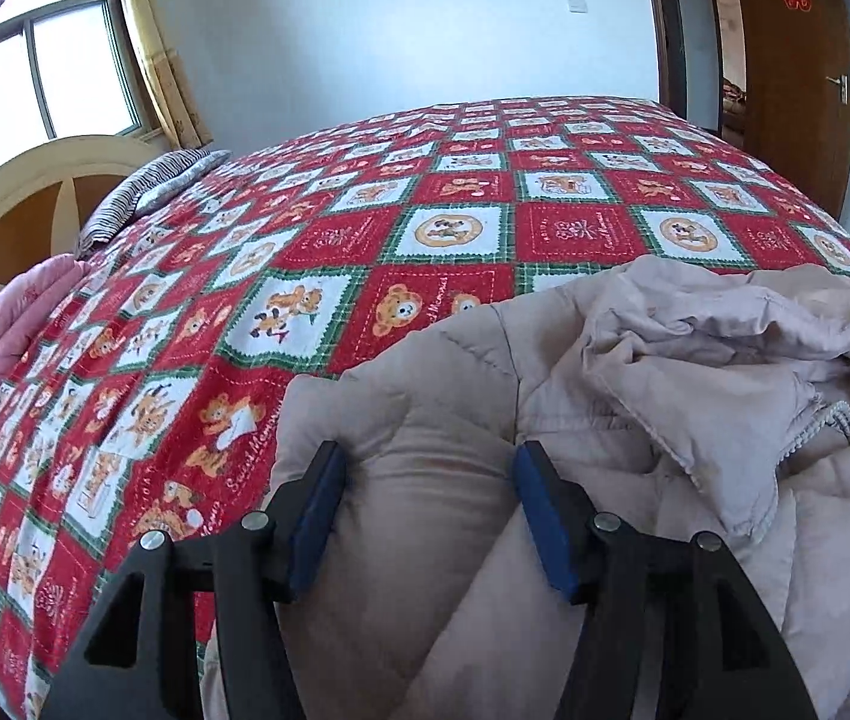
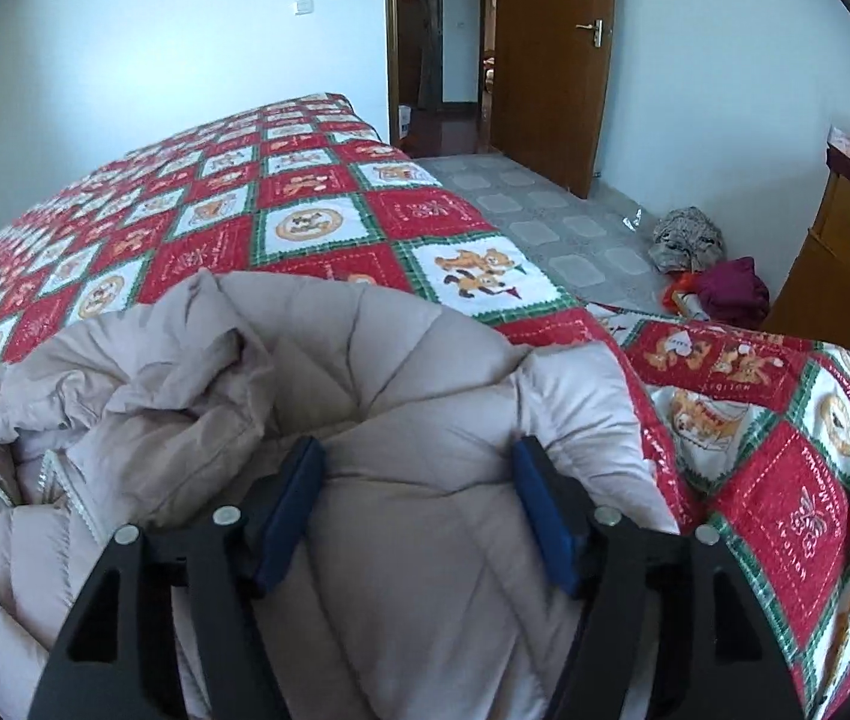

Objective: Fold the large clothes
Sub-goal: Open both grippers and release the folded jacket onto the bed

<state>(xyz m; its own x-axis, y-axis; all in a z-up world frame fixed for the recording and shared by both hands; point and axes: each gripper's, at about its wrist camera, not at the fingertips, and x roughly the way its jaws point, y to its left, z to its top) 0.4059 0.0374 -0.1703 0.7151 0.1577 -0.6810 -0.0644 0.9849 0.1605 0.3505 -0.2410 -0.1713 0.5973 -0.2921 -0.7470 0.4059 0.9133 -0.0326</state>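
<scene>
On the bed's near edge, in the left wrist view, the beige padded coat (image 1: 634,396) lies crumpled, its length running along that edge; the left tool (image 1: 425,510) stands open astride a puffed fold. Open bedspread (image 1: 365,210) stretches beyond. From the right wrist, the right tool (image 2: 419,504) stands open over the coat's (image 2: 413,372) rounded end near the bed's corner, floor (image 2: 544,222) beyond.

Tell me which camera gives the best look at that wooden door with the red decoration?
The right wrist view: the wooden door stands near the middle, with its handle and most of its height visible. In the left wrist view the door sits squeezed against the right edge, bent by the lens, its lower part hidden behind the bed.
</scene>
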